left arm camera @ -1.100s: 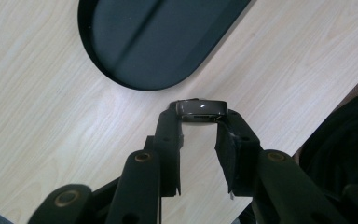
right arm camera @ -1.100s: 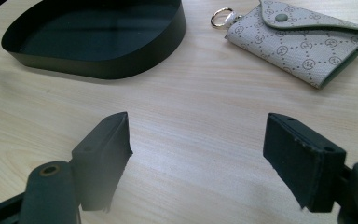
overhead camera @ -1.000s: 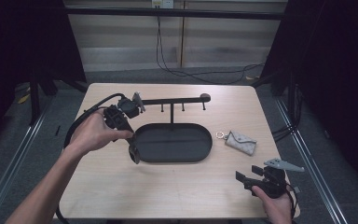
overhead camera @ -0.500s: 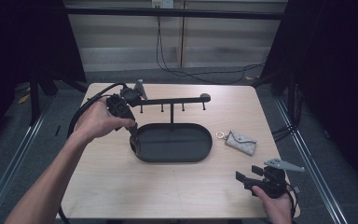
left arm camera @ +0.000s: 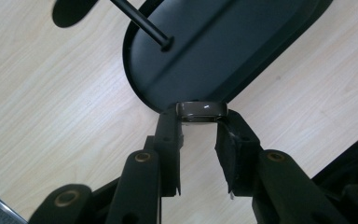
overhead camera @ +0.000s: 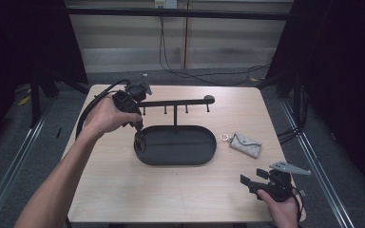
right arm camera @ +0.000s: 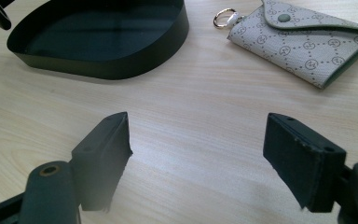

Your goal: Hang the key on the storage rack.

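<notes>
A dark glossy ring [left arm camera: 200, 110] is pinched between the tips of my left gripper [left arm camera: 199, 122], which is shut on it. In the high view the left gripper [overhead camera: 138, 137] points down and holds the ring [overhead camera: 139, 143] at the left end of the black oval tray [overhead camera: 204, 159]. A black T-shaped stand with hooks [overhead camera: 176, 102] rises from the tray. My right gripper [overhead camera: 250, 178] rests near the table's front right corner. Its jaws [right arm camera: 200, 140] stand open with only bare wood between them.
A grey patterned key pouch [overhead camera: 245, 144] with a metal ring lies right of the tray; in the right gripper view the pouch [right arm camera: 307, 42] is ahead on the right and the tray [right arm camera: 98, 42] on the left. A cable trails from the left gripper.
My left hand has shifted a little toward the far side of the table with the ring still held. The right hand has stayed in place.
</notes>
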Available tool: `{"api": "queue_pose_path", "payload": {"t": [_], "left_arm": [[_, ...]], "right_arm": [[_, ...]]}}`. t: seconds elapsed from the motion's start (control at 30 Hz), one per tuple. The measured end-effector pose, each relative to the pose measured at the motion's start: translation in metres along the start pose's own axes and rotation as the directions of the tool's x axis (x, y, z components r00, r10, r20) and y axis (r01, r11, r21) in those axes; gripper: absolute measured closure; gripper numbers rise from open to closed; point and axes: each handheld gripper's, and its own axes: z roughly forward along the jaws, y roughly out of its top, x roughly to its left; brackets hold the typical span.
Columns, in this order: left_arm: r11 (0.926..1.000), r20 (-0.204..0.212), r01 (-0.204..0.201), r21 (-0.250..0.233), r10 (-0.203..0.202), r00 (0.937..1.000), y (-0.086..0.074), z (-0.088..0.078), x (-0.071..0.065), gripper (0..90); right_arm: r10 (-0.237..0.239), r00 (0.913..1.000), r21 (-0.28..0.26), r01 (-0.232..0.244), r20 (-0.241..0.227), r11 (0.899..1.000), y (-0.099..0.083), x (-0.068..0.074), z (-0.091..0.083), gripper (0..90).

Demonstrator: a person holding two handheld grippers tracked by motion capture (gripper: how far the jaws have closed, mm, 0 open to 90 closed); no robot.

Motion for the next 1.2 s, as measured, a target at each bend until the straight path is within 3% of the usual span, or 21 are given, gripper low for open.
{"api": "queue_pose_path", "payload": {"t": [0.57,0.9,1.0,1.2], "left_arm": [[0.9983,0.007,0.059,0.005,-0.059,0.9982,0.019,0.005,0.013,70.7],[0.9927,0.025,0.120,0.015,-0.120,0.9925,0.031,0.017,0.016,70.7],[0.9934,0.011,0.113,0.020,-0.113,0.9935,0.034,0.016,0.018,70.6],[0.9869,-0.004,0.159,0.027,-0.159,0.9873,0.037,0.017,0.019,70.6]], "right_arm": [[0.001,1.0000,0.005,-0.001,-0.008,1.000,0.000,0.000,0.000,23.0],[-0.001,1.0000,0.006,0.001,-0.009,1.000,0.000,0.000,0.000,23.0],[-0.002,1.0000,0.006,0.002,-0.010,1.000,0.000,0.000,0.000,23.0],[-0.001,0.9999,0.004,0.001,-0.011,1.000,0.000,-0.001,0.000,23.0]]}}
